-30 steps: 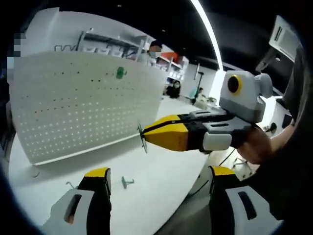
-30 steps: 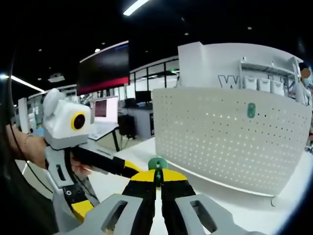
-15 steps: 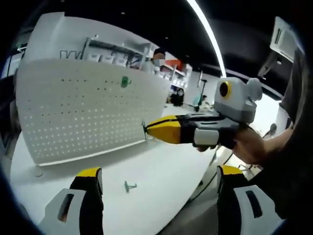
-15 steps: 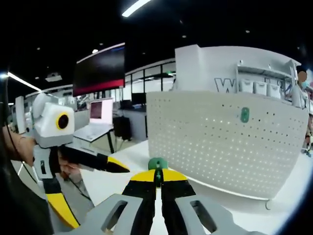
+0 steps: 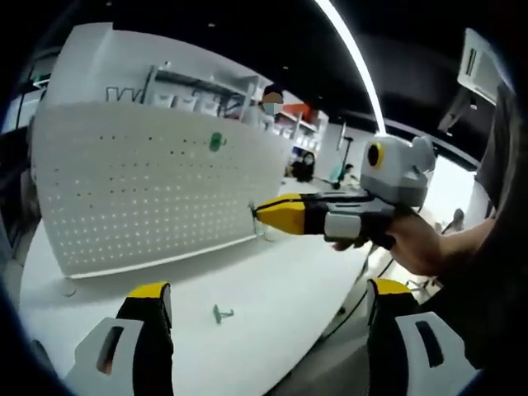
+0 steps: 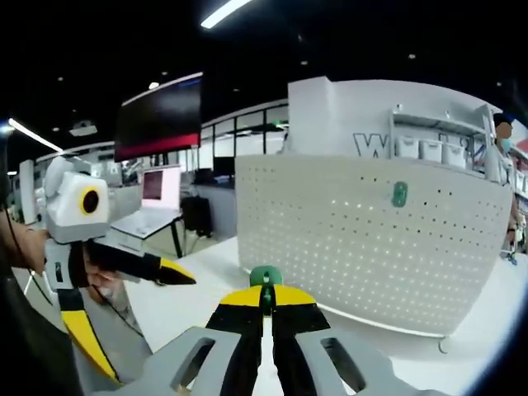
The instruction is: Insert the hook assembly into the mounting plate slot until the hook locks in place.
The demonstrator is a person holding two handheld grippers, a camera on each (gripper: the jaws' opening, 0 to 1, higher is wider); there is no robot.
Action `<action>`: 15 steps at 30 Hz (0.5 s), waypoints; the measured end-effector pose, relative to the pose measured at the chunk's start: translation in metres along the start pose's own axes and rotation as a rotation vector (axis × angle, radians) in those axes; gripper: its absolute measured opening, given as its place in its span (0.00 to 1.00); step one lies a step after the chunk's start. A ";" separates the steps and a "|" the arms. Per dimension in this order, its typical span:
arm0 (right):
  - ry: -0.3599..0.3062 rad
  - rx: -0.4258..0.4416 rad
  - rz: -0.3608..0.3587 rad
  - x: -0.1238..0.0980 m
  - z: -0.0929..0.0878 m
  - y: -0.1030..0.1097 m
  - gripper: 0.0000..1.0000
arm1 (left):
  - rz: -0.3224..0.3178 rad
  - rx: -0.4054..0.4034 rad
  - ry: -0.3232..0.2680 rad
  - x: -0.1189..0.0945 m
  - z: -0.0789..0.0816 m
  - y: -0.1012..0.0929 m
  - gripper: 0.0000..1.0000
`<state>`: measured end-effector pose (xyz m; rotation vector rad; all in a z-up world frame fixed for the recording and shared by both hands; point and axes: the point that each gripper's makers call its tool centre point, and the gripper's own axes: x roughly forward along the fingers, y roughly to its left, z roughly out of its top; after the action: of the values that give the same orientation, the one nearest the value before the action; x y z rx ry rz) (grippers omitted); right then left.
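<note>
The right hand-held gripper (image 6: 266, 307) has its jaws closed together on a small green hook (image 6: 266, 276), whose round green head stands just above the yellow tips. In the left gripper view this same gripper (image 5: 257, 212) reaches in from the right, and compared with a second ago it sits higher and closer to the white pegboard (image 5: 148, 186), its tip now just in front of the board's lower right part. The board has also grown a little nearer in the right gripper view, so the hook is being carried toward the holes; it is not yet in a slot.

One green hook (image 6: 399, 195) already hangs on the upper part of the pegboard, and a spare hook (image 5: 219, 313) lies on the white table (image 5: 272, 289), in front of the board.

The left hand-held gripper (image 5: 264, 330) has its jaws wide apart and holds nothing; in the right gripper view it (image 6: 186, 276) has drawn back to the left, well apart from the hook.

What remains, as I judge it, is lining the hook's prongs up with a row of holes and pressing in.
</note>
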<state>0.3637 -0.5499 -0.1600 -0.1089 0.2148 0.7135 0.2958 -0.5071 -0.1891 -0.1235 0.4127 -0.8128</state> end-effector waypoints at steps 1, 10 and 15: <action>-0.002 0.000 -0.008 0.000 0.001 -0.004 0.00 | 0.001 0.001 0.000 0.000 0.000 0.000 1.00; -0.046 -0.031 -0.085 0.007 0.020 -0.036 0.00 | -0.028 -0.032 -0.013 -0.002 0.006 -0.009 1.00; -0.067 -0.041 -0.140 0.009 0.028 -0.059 0.00 | -0.027 -0.016 -0.031 -0.003 0.017 -0.010 1.00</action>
<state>0.4137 -0.5834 -0.1337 -0.1374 0.1270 0.5816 0.2937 -0.5122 -0.1703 -0.1567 0.3887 -0.8338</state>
